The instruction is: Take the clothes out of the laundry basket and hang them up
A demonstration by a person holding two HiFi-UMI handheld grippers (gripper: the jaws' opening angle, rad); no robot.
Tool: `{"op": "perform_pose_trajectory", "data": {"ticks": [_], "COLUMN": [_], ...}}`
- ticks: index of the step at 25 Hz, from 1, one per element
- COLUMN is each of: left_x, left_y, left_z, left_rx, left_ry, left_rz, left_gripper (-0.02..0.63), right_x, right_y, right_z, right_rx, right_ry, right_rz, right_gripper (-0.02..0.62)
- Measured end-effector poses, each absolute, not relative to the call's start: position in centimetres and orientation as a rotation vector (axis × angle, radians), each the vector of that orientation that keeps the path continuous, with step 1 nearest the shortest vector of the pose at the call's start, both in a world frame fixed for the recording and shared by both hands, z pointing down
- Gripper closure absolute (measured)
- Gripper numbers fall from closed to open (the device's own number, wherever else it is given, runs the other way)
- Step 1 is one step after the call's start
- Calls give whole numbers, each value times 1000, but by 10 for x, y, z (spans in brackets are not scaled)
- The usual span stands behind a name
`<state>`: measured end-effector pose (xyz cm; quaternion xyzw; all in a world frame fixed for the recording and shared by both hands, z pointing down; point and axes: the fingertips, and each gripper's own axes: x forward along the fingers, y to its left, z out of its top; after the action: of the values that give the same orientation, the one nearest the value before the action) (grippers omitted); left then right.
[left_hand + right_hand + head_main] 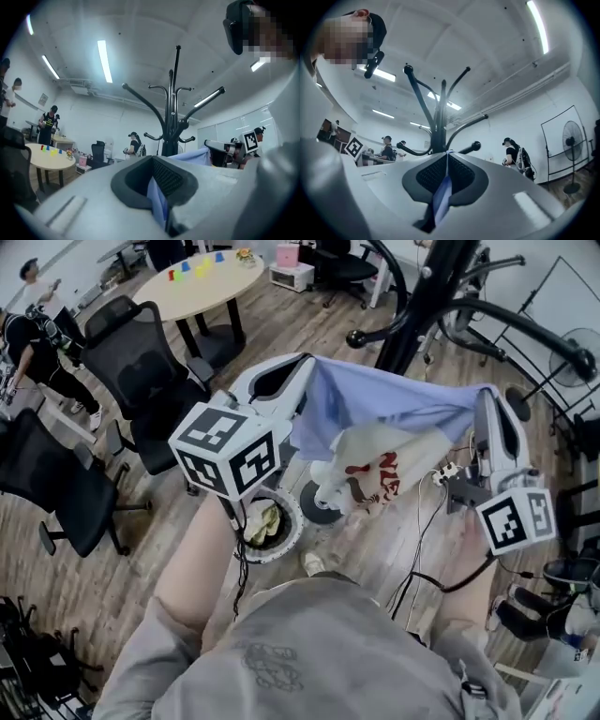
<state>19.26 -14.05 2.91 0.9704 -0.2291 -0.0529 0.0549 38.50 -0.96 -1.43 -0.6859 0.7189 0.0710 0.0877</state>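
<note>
Head view, looking steeply down over the wearer's grey top: the left tongs (302,371) and the right tongs (487,401) were both raised, and a light blue garment (394,404) was stretched between them. A cream section with red print hung from its middle. The garment was in the air, clear of the wooden floor (112,577) and just in front of a black coat stand (422,306), whose curved arms reached out behind the cloth. Left gripper view: the left tongs were closed on a fold of the blue fabric, pinched between the dark pads. Right gripper view: the right tongs were also clamped shut, with a thin strip of the same blue cloth caught in the seam between the pads. Both gripper views showed the coat stand rising directly ahead. On the floor below the garment sat a round white basket (292,538) with something yellowish inside. Farther back were black office chairs (141,362) and a round counter (220,287) with small coloured blocks.
</note>
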Motion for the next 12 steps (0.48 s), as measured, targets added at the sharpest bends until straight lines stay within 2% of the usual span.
{"op": "perform_pose_trajectory", "data": {"ticks": [12], "left_x": [275], "left_y": [-154], "left_z": [137], "left_rx": [2844], "left_ry": [-624], "left_rz": [126], "left_gripper": [601], "right_x": [488], "right_y": [-33], "right_z": [91], "right_rx": [-2305], "right_ry": [2046], "right_rz": [-7], "right_gripper": [566]}}
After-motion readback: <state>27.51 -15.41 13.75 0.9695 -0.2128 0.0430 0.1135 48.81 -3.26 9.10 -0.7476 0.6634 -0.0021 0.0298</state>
